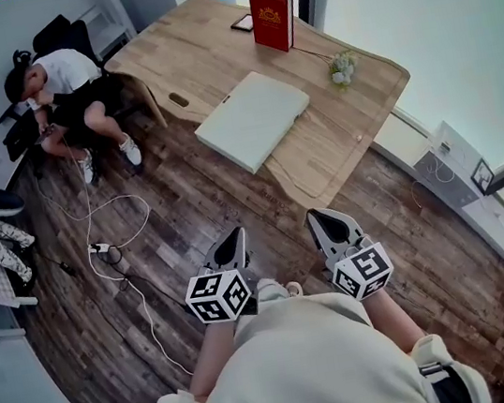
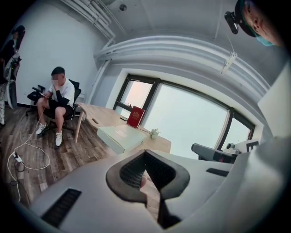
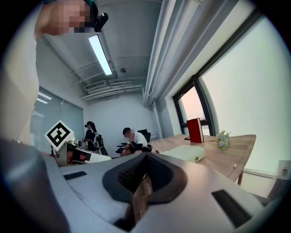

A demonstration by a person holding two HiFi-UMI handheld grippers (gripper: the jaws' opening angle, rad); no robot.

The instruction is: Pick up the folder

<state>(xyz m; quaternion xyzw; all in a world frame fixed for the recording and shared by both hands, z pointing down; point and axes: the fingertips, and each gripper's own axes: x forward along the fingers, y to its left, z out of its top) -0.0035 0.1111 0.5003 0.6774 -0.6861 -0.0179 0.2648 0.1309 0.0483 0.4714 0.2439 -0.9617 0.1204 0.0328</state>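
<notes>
Left gripper [image 1: 236,241]: jaws pressed together, nothing between them. Right gripper [image 1: 326,220]: jaws also closed, only a thin slit, empty. Both are held low and close to the person's body, over the floor [image 1: 196,205] and well apart from the desk [image 1: 353,123], tips aimed roughly at it.

The folder [image 1: 253,120], a pale, flat, thick slab, lies on the desk near its middle. One corner hangs over the desk's near edge. Nothing rests on it and nothing touches it.

At the desk's far end a red book [image 1: 272,19] stands upright, with a small dark flat item just beside it, too small to name. A little bunch of flowers [image 1: 341,68] sits on the desk to the right of the folder, apart from it. Off the desk's left end a person [image 1: 63,83] sits in a chair. A white cable [image 1: 92,212] trails over the floor on that side.

Progress: looks like the very start. No reach, no contact, and the folder is not lifted. Left to do, by my read: close the gap to the desk, open the jaws, take the folder, probably at the overhanging corner or near edge, then raise it. Both jaws have to open first.
</notes>
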